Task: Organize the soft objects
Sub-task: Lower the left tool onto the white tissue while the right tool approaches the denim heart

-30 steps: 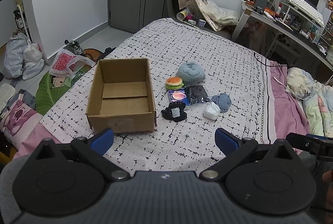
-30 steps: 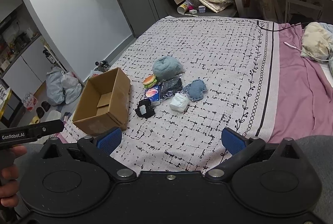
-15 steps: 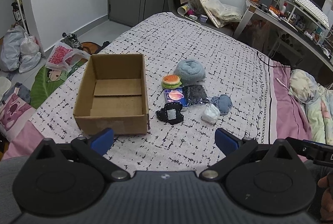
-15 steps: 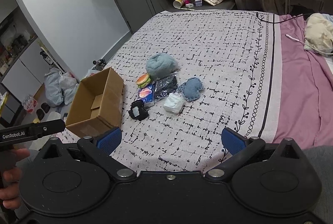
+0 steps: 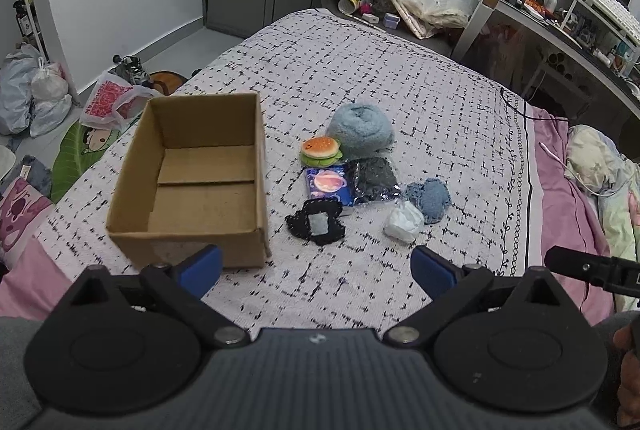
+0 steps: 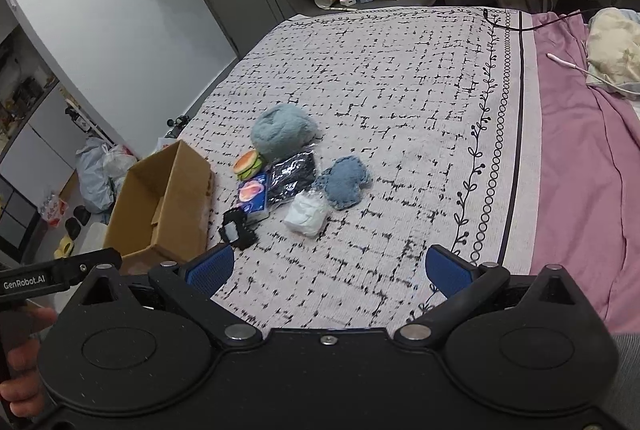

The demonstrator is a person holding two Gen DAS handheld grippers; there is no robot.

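An empty cardboard box [image 5: 200, 186] [image 6: 160, 206] stands open on the patterned bed. Beside it lies a cluster of soft things: a fluffy light-blue ball [image 5: 360, 128] [image 6: 282, 130], a burger plush [image 5: 320, 150] [image 6: 248, 164], a planet-print pack [image 5: 328, 184], a black packet [image 5: 374, 178], a blue denim heart [image 5: 428, 198] [image 6: 344, 182], a white wad [image 5: 404, 222] [image 6: 306, 214] and a black knitted piece [image 5: 316, 222] [image 6: 236, 230]. My left gripper [image 5: 316, 270] is open and empty, short of the cluster. My right gripper [image 6: 328, 268] is open and empty, also short of it.
The bed's pink sheet [image 6: 580, 170] runs along the right with a crumpled blanket [image 5: 600, 166]. Bags [image 5: 36, 90] lie on the floor left of the bed. A cluttered desk [image 5: 560, 22] stands at the back right.
Both grippers have moved forward toward the box and the cluster, which now look larger. Both stay open and empty.
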